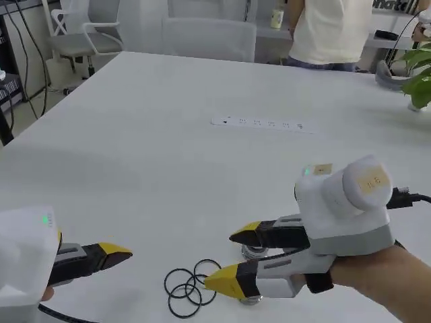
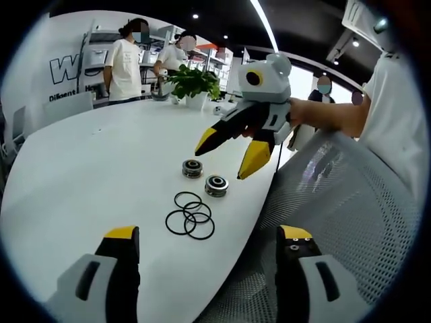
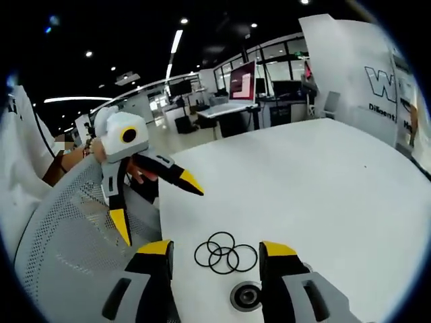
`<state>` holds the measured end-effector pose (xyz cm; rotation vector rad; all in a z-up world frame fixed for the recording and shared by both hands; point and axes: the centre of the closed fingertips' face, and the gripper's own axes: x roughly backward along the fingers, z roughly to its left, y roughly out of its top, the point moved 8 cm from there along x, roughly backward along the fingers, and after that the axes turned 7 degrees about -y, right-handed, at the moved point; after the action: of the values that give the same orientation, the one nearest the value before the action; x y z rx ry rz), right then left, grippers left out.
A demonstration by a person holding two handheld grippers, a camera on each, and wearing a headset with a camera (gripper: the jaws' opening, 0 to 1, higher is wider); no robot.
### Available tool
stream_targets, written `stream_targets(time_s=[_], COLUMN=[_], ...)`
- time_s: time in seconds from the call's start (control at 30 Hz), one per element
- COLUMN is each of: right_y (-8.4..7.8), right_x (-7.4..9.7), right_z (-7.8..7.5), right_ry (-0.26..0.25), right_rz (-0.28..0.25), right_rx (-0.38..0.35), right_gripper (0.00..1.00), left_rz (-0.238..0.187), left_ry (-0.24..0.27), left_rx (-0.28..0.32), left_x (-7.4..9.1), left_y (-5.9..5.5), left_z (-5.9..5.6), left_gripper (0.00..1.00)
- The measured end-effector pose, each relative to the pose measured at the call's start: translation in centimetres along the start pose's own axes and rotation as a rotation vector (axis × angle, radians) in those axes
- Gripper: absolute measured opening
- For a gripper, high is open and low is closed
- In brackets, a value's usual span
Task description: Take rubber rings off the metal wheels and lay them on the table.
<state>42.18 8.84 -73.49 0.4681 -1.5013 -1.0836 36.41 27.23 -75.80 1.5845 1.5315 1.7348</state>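
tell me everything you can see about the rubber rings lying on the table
The rubber rings are thin black loops, about four, all much the same size. They lie flat on the white table in a loose cluster, overlapping one another, close to the edge nearest the person. They look soft and slim, like O-rings. The two metal wheels sit just beside them, apart from the cluster. The right tongs hang open above the wheels and touch no ring.

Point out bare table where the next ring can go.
Bare: the wide table stretch between the power strip and the rubber rings, and the patch between the rings and the left gripper. Crowded: the near edge, where rings, metal wheels and the right gripper bunch.
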Motion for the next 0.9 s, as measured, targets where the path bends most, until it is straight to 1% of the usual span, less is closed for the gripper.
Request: stream_targets(time_s=[0.13,0.27,0.47,0.57,0.67,0.8,0.9], right_y=[0.3,0.5,0.9,0.6,0.0,-0.5,-0.9], right_x=[0.6,1.5,3.5,4.4,5.3,6.6,7.6], right_z=[0.4,0.5,0.4,0.1,-0.2,-0.5,-0.9], right_ry=[0.017,0.012,0.002,-0.008,-0.026,-0.045,-0.071], right_rz=[-0.008,-0.016,-0.069,-0.084,-0.092,-0.108,-0.134], right_rx=[0.029,0.053,0.041,0.029,0.035,0.016,-0.005], right_gripper=[0.56,0.63,0.72,0.77,0.81,0.86,0.91], left_rz=[-0.002,0.003,0.015,0.017,0.017,0.022,0.017], left_ry=[-0.002,-0.007,-0.016,-0.019,-0.02,-0.016,-0.019], left_rx=[-0.001,-0.003,-0.008,-0.009,-0.009,-0.01,-0.005], left_x=[0.0,0.0,-0.1,-0.2,-0.2,-0.2,-0.2], left_y=[0.0,-0.1,-0.1,-0.1,0.0,-0.1,0.0], left_z=[0.0,0.0,-0.2,-0.2,-0.2,-0.2,-0.2], left_gripper=[0.81,0.81,0.82,0.82,0.82,0.85,0.86])
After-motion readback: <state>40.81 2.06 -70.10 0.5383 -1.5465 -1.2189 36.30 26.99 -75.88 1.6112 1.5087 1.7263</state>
